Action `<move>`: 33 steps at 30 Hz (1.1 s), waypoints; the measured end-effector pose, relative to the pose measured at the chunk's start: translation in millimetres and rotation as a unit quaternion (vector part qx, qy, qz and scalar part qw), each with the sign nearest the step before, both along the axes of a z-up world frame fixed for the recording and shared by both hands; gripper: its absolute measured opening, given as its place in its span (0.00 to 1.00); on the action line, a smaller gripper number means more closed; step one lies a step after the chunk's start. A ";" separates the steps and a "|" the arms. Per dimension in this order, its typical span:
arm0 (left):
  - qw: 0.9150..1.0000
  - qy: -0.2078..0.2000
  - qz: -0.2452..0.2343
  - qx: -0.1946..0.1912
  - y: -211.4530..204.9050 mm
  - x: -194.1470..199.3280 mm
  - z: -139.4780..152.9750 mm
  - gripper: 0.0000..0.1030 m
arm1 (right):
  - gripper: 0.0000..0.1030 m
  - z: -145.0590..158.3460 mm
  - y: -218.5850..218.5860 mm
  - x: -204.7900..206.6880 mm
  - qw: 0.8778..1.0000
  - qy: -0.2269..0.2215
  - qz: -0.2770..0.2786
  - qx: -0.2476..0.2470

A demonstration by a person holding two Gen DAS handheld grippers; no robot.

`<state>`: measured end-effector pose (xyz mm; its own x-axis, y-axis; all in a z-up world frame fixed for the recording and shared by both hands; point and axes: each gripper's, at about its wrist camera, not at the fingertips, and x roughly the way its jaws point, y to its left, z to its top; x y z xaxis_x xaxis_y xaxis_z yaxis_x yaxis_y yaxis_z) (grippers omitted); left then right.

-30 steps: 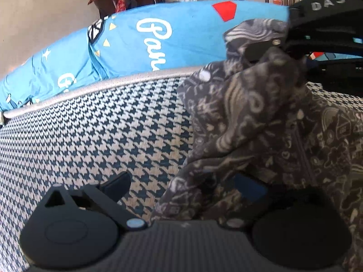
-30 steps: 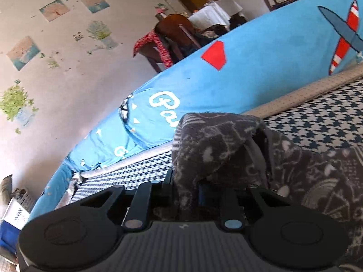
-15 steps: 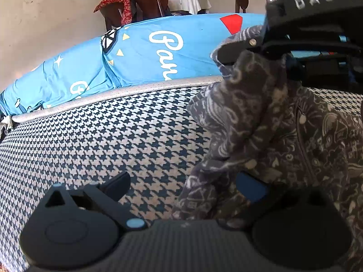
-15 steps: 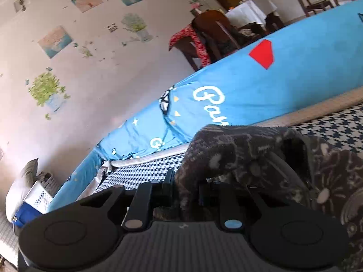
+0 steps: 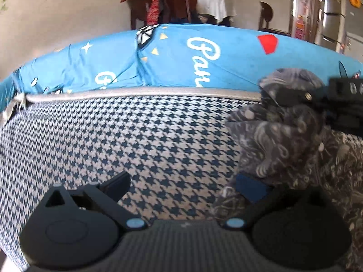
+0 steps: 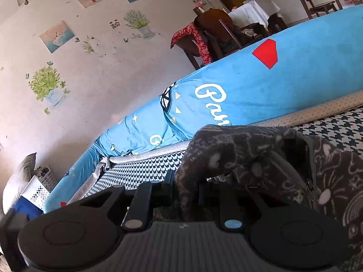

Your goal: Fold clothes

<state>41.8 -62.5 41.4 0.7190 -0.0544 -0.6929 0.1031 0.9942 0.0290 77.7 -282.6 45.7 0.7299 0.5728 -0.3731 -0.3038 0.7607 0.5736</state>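
A dark grey garment with a pale doodle print [image 5: 283, 140] is bunched on the houndstooth surface [image 5: 136, 140] and lifted at one end. My right gripper [image 6: 186, 189] is shut on a fold of that garment [image 6: 238, 149], which drapes over its fingers. The left wrist view shows the same gripper [image 5: 292, 95] at the right edge, holding the cloth up. My left gripper [image 5: 181, 182] stands wide open low over the surface. Its right finger with the blue pad [image 5: 251, 190] lies against the hanging cloth, and nothing is pinched between its jaws.
A blue printed cushion [image 5: 204, 63] runs along the far edge behind a silver piping [image 5: 136, 91]. Beyond it stand wooden chairs [image 6: 217, 31] and a white-clothed table [image 6: 251, 11]. A white basket [image 6: 38, 188] sits low at the left by the wall.
In the left wrist view the garment and the right gripper have slid to the right and look smaller; more houndstooth surface shows. The right gripper keeps its hold and has rolled slightly.
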 end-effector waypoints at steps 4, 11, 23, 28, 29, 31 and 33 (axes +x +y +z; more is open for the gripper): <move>1.000 -0.008 0.011 -0.004 13.7 -3.2 6.3 1.00 | 0.20 -4.0 3.6 2.0 1.000 0.005 -0.004 -0.003; 0.998 -0.022 0.064 -0.019 51.5 2.2 18.6 1.00 | 0.20 -12.9 22.5 7.4 1.000 0.011 0.008 0.000; 0.987 -0.064 0.137 -0.056 104.9 3.2 49.9 1.00 | 0.20 -20.3 92.7 13.7 0.998 -0.009 0.055 -0.008; 0.981 -0.081 0.167 -0.060 122.9 3.1 58.2 1.00 | 0.21 -33.2 127.6 11.7 0.994 0.001 0.107 -0.004; 0.980 -0.083 0.171 -0.060 124.9 2.9 59.0 1.00 | 0.21 -37.5 135.3 10.2 0.993 0.006 0.122 -0.006; 0.979 -0.087 0.176 -0.059 127.9 2.6 60.0 1.00 | 0.24 -46.3 148.5 6.4 0.989 0.018 0.147 -0.016; 0.978 -0.090 0.179 -0.055 129.6 2.4 60.7 1.00 | 0.27 -56.4 161.5 1.8 0.985 0.034 0.168 -0.027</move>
<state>44.3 67.1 102.1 0.8155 0.1550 -0.5576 -0.2483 0.9640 -0.0952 79.4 -121.1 -10.7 0.4748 0.7562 -0.4502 -0.5066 0.6531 0.5628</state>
